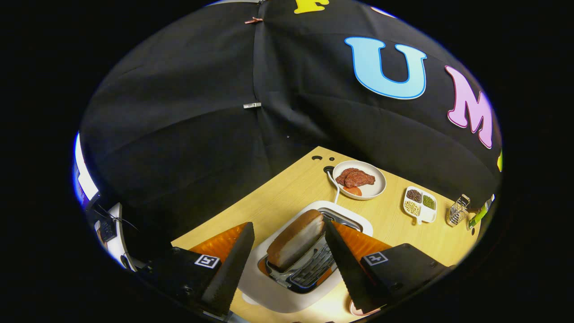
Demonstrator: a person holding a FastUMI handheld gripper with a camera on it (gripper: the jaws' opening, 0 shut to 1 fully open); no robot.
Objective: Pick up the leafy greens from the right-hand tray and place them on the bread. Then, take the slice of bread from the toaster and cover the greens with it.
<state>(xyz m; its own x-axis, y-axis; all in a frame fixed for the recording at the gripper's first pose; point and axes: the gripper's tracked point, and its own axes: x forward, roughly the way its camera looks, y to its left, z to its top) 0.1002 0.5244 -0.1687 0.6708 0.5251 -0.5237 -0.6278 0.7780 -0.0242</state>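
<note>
The tool (287, 264) is spread open, the bread slice (297, 239) in the toaster (287, 296) standing untouched between its fingers

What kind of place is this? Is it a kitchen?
Probably a pretend kitchen set up in a booth: a white toaster holding a bread slice, a plate of meat on a wooden table. The open claw straddles the bread.

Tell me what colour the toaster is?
White, with a metal slot rack; the boxy plastic toaster shows best in the gripper view, between the open jaws.

claw (287, 260) open, straddling bread slice (296, 240) | bread upright in toaster (287, 296) | untouched
</note>
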